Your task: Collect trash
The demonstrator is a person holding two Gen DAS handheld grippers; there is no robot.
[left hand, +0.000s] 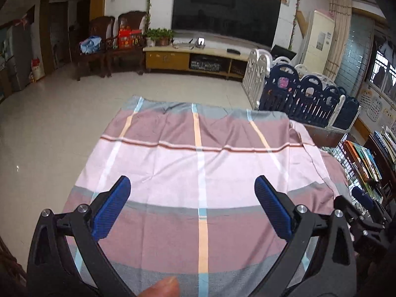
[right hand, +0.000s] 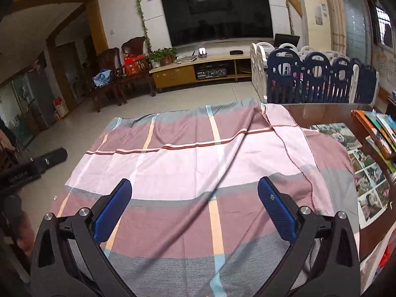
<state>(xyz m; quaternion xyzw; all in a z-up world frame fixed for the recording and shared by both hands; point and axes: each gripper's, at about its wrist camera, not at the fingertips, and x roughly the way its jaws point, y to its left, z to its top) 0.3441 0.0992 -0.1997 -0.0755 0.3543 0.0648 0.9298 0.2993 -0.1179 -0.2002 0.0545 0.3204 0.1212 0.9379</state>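
Observation:
A pink, mauve and grey plaid cloth (left hand: 198,163) covers the table in front of me; the same cloth (right hand: 188,163) fills the right wrist view. No trash shows on it in either view. My left gripper (left hand: 192,184) hovers over the near part of the cloth, open, its blue pads (left hand: 112,209) wide apart with nothing between them. My right gripper (right hand: 195,188) also hangs open above the cloth with nothing held. The other gripper's black body (right hand: 22,170) shows at the left edge of the right wrist view. A fingertip (left hand: 163,288) shows at the bottom.
A dark wooden tabletop with photos under glass (right hand: 366,173) lies bare at the right, with books (right hand: 381,131) beside it. A blue and white playpen fence (right hand: 316,81) stands behind the table. Farther back are a TV cabinet (right hand: 198,70), a large TV (right hand: 217,14), wooden chairs (left hand: 99,44) and tiled floor (left hand: 49,128).

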